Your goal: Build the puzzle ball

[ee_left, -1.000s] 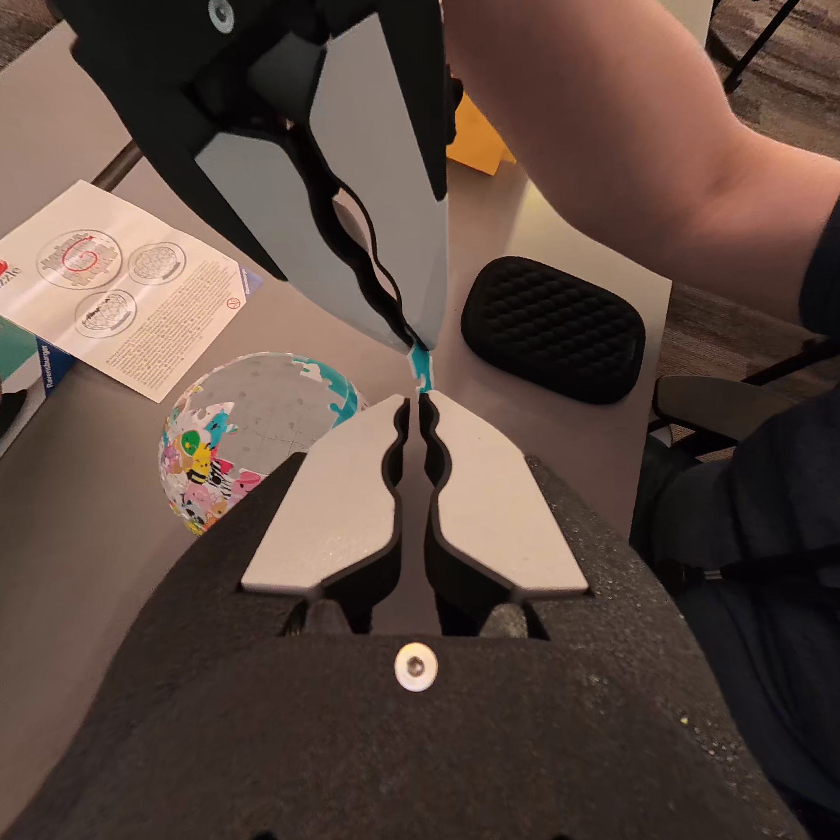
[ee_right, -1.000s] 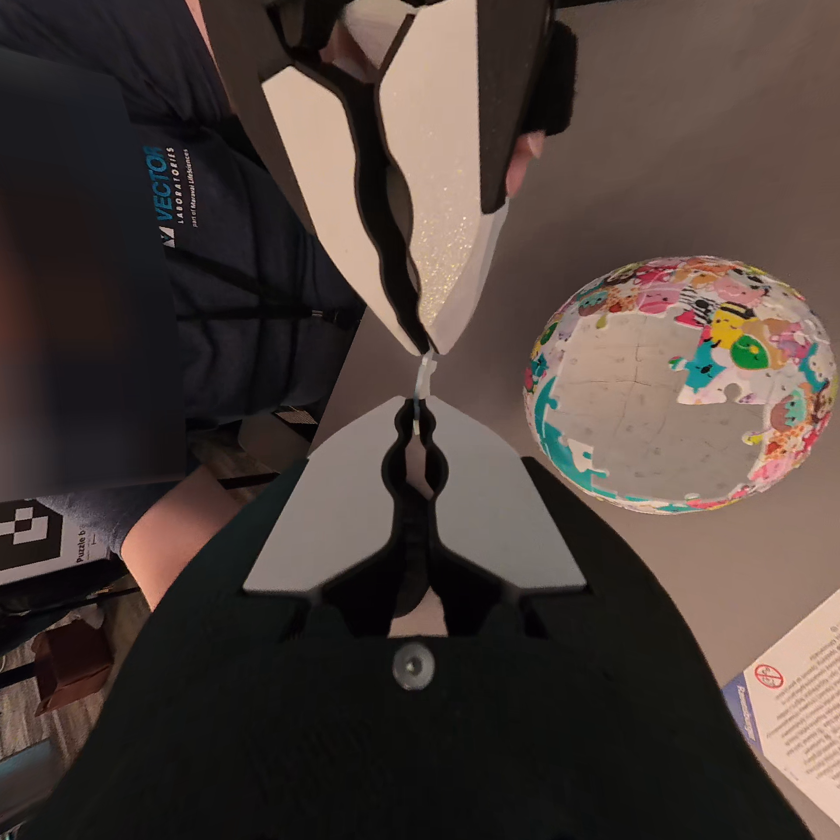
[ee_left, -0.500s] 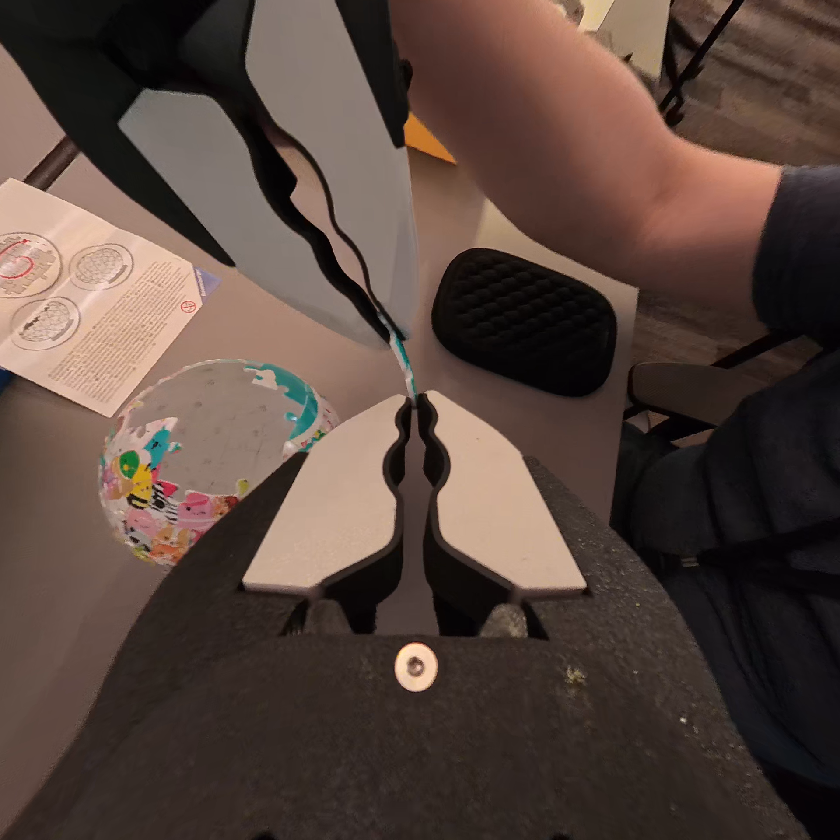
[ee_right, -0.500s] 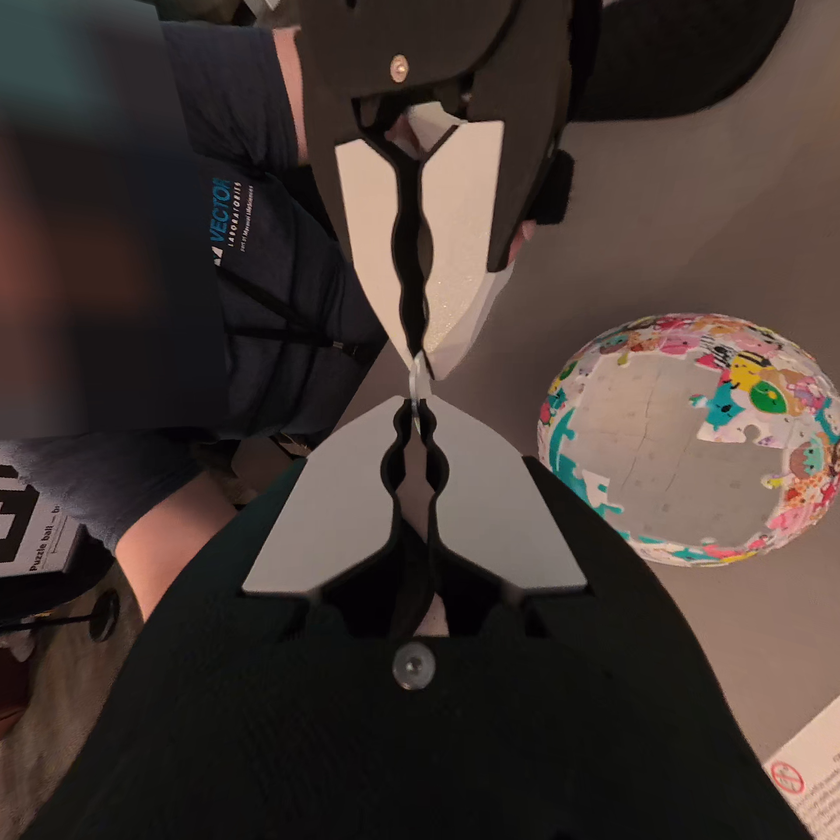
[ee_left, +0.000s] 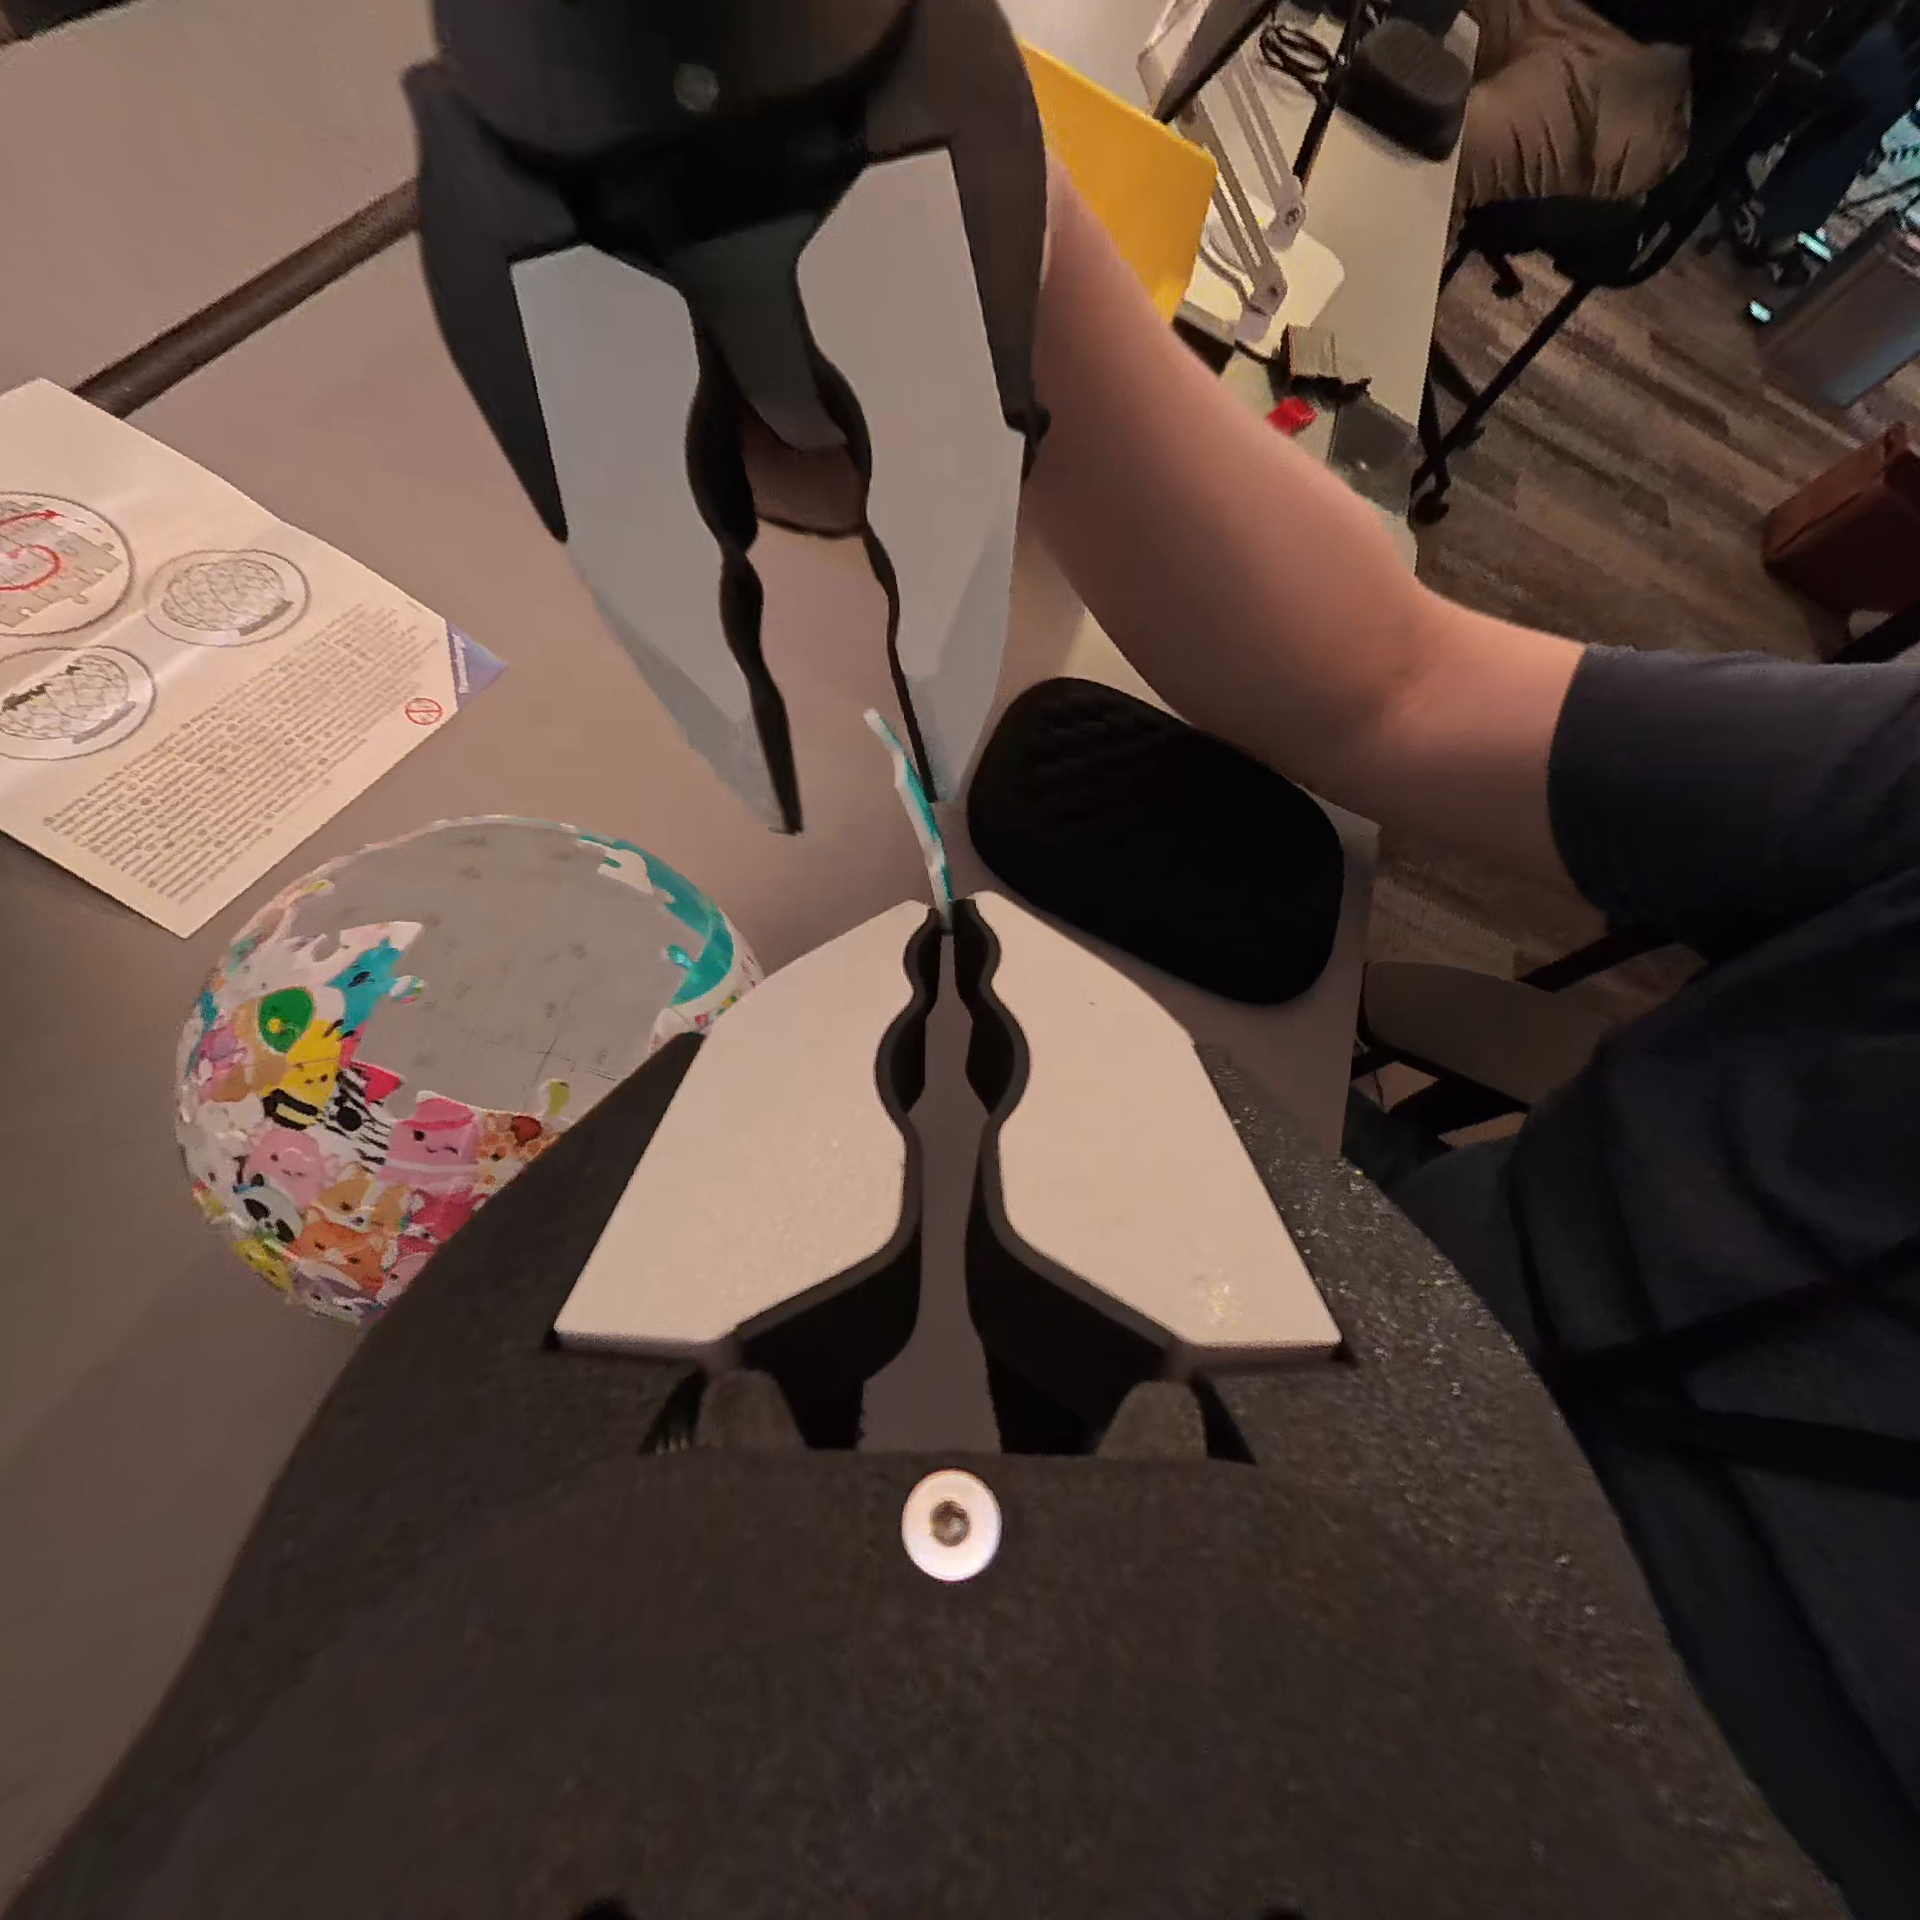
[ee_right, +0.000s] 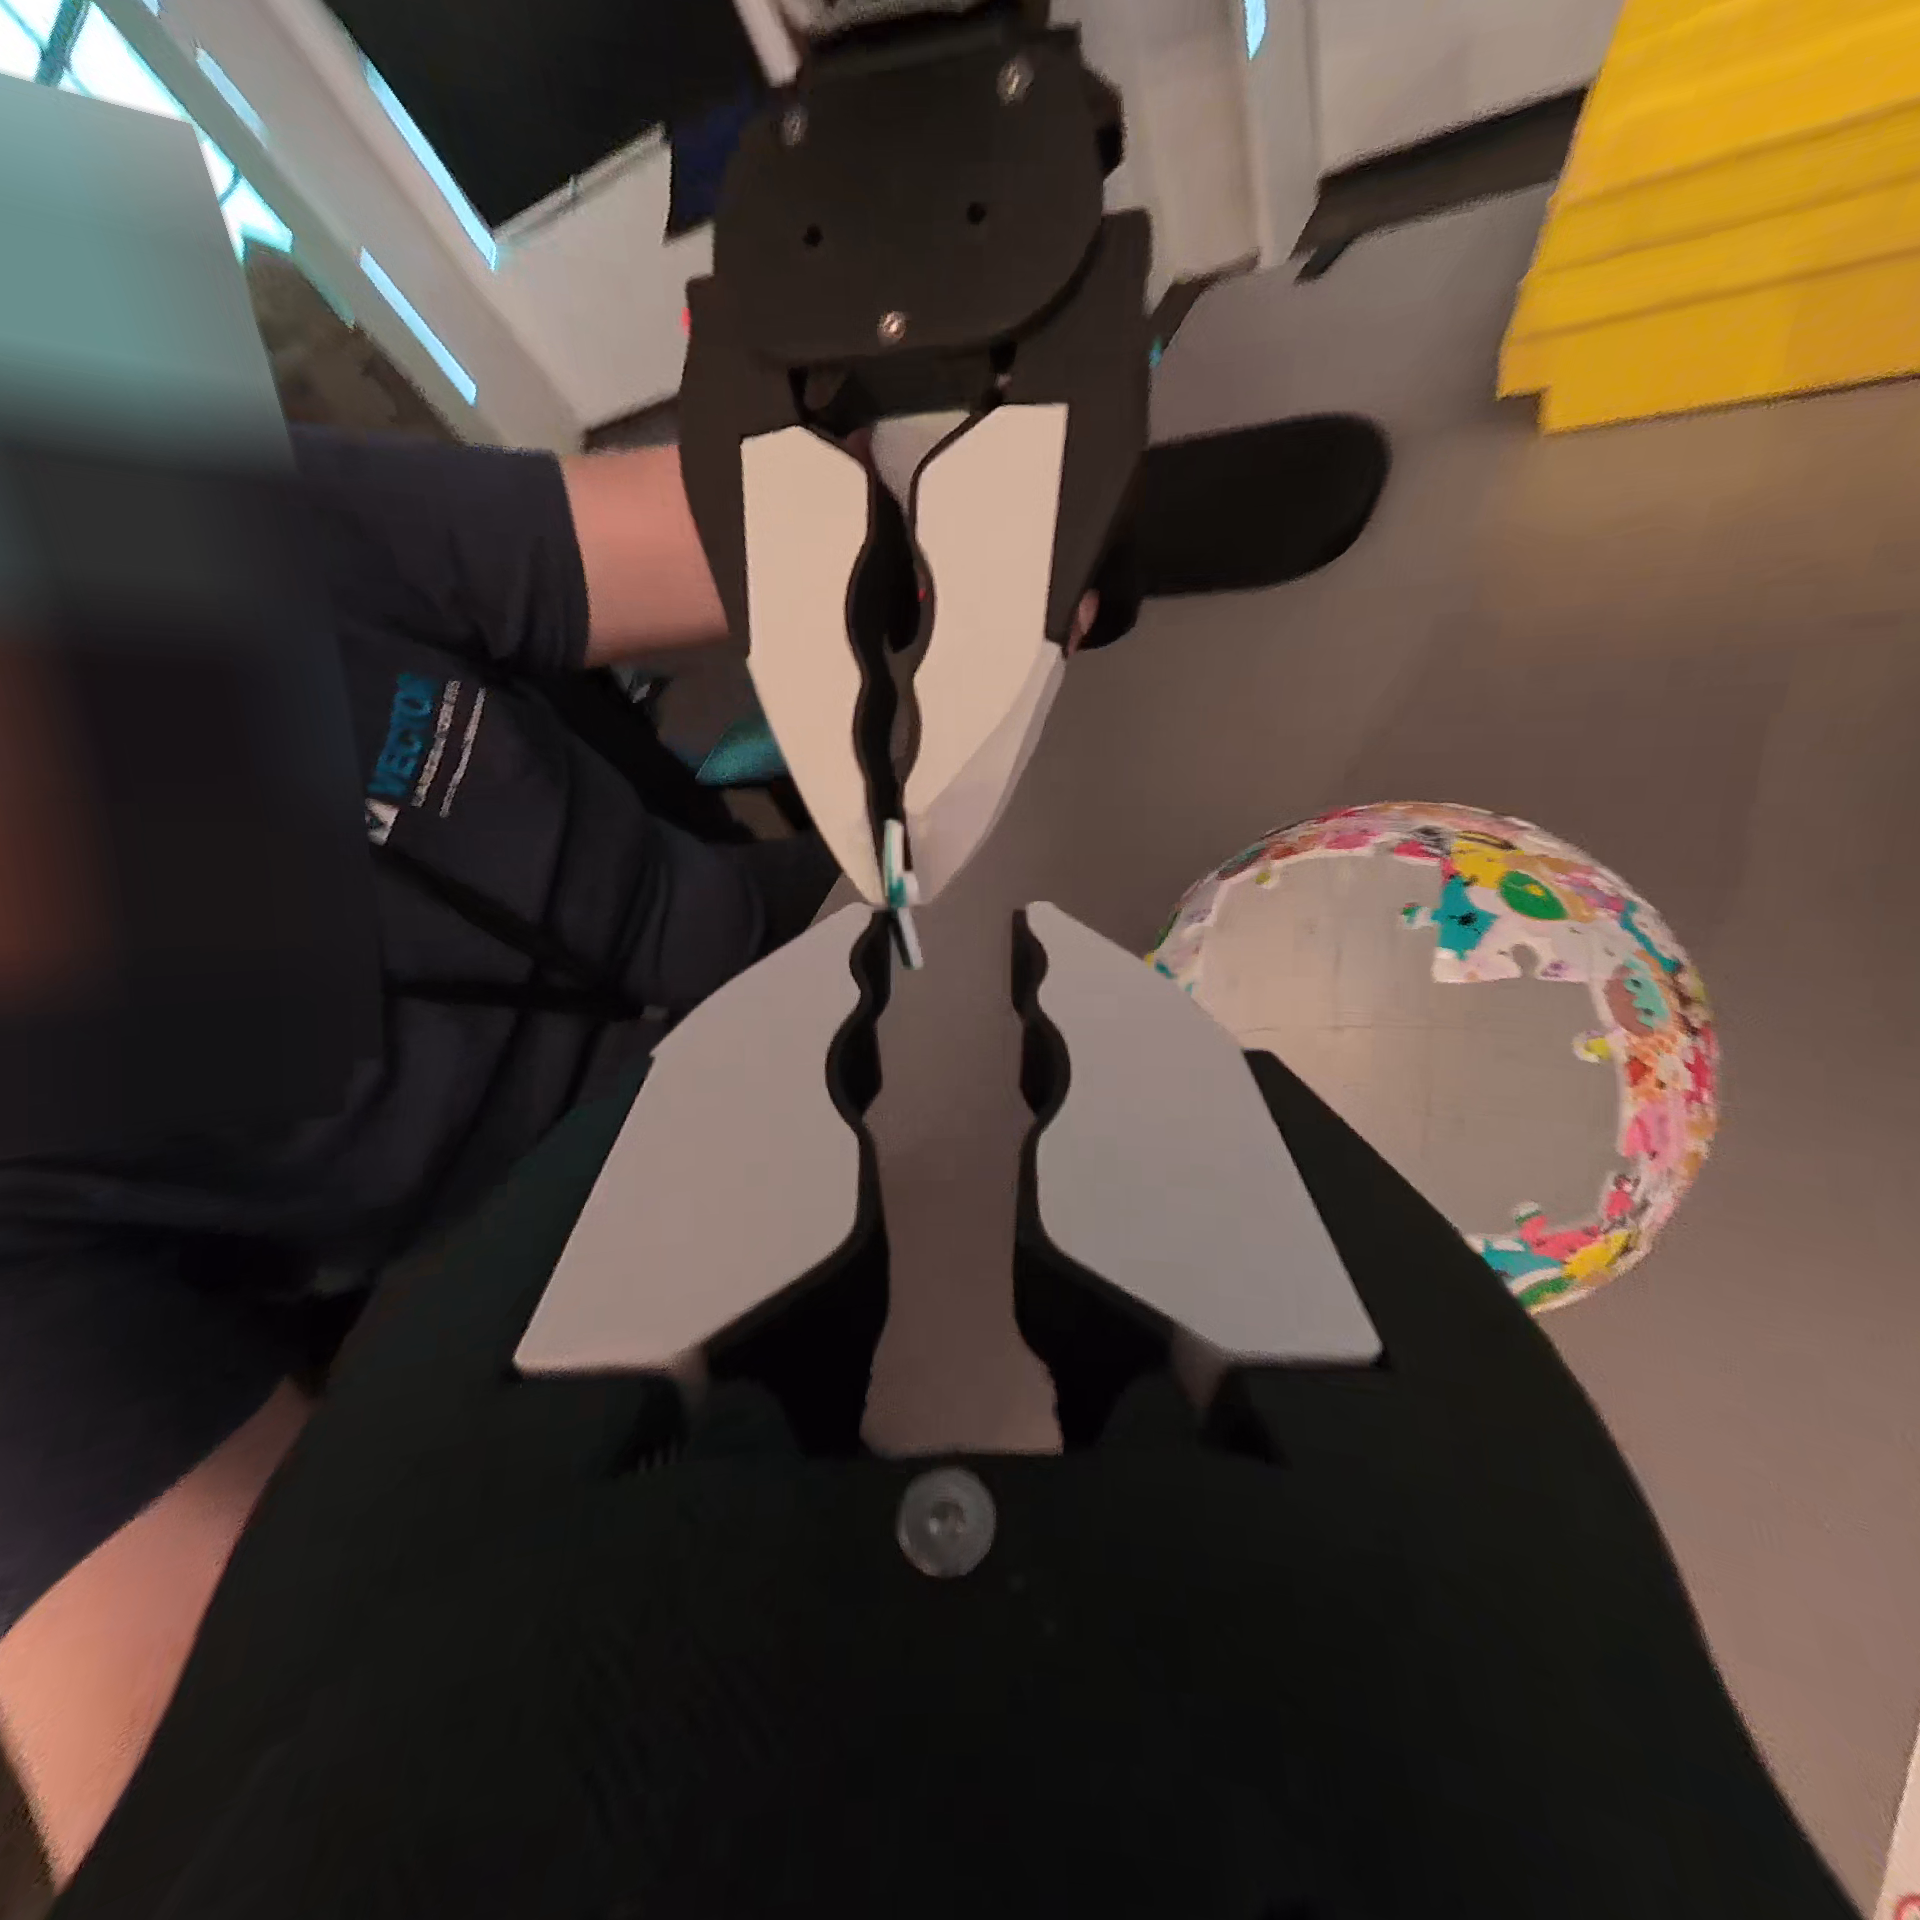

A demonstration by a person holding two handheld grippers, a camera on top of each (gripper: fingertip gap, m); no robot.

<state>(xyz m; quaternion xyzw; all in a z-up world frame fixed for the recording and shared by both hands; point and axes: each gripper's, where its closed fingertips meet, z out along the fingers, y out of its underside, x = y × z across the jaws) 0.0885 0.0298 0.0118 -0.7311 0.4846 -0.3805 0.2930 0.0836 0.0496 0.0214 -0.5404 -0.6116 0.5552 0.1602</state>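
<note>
Left fingers (ee_left: 891, 1023) pinch the teal puzzle piece (ee_left: 920, 821); right fingers (ee_right: 1164, 1091) spread apart.
Handover step; next, seat it into the puzzle ball (ee_left: 436, 1039) at lower left.

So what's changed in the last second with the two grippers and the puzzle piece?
The right gripper has opened and let go of the teal puzzle piece, completing a handover. The left gripper stays shut on the piece. The puzzle ball still rests unfinished on the table.
</note>
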